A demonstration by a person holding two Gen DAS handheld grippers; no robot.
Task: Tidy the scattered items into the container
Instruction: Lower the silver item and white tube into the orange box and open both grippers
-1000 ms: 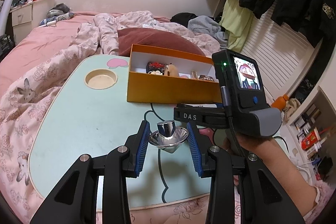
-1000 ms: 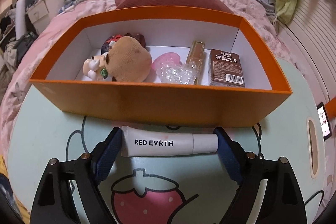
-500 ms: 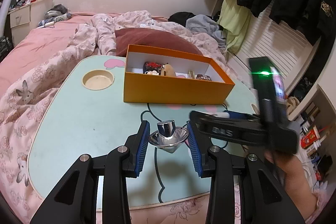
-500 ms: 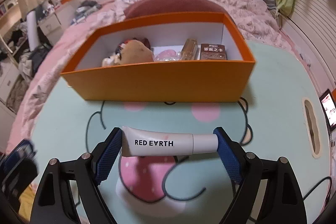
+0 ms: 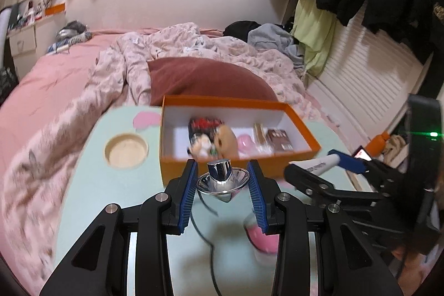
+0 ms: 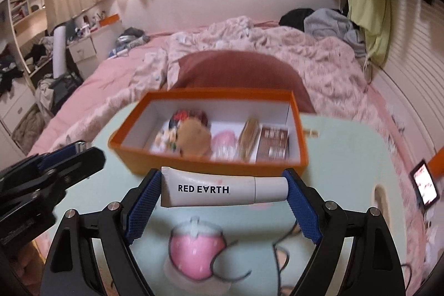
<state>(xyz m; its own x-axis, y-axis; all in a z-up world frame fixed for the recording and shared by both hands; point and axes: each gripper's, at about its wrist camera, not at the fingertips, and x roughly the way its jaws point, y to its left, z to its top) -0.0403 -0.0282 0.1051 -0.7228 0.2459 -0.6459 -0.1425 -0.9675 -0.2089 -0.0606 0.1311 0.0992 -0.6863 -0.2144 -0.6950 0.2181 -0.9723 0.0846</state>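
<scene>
My left gripper (image 5: 222, 182) is shut on a shiny silver cone-shaped top (image 5: 222, 179), held above the mint table just in front of the orange box (image 5: 249, 165). My right gripper (image 6: 224, 189) is shut on a white "RED EARTH" tube (image 6: 222, 190), gripped end to end and held crosswise before the orange box (image 6: 211, 167). The box holds a plush toy (image 6: 193, 140), a pink item, a small bottle and a brown card box. In the left wrist view the right gripper (image 5: 327, 161) with its tube shows at the right. The other gripper (image 6: 55, 165) shows at the left of the right wrist view.
The mint cartoon-print table (image 5: 116, 193) stands on a pink bed with a round cup recess (image 5: 126, 149) at its left. A dark red pillow (image 5: 205, 79) lies behind the box. A phone (image 6: 424, 182) lies right of the table, and clothes hang on the right wall.
Both grippers rose and pulled back from the box, each keeping its item. The box now looks smaller and farther away in the right wrist view. The left gripper came closer to the box.
</scene>
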